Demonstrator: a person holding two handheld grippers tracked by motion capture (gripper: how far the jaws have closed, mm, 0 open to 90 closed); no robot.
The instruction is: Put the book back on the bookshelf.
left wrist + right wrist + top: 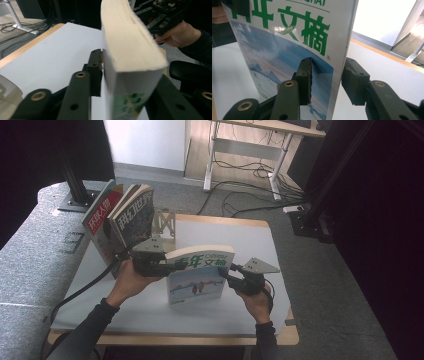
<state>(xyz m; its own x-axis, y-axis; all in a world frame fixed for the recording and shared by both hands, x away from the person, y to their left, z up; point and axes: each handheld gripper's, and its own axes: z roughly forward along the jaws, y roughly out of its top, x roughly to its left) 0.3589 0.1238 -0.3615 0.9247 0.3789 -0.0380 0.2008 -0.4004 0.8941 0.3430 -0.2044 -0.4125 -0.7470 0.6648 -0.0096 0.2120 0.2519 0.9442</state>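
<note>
Book held upright between both tongs.
Left tongs [162, 265] and right tongs [227, 272] clamp the book [197, 277]; its lower edge is cut off in both gripper views.

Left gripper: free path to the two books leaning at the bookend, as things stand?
Probably not yet. The left gripper is shut on the green-titled book, which the right gripper grips too. The leaning books stand close behind it, with nothing between.

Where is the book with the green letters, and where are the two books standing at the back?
Green-lettered book [196, 282]: high view, front cover.
Red book [100, 222]: high view, cover.
Dark book [134, 220]: high view, cover.
</note>
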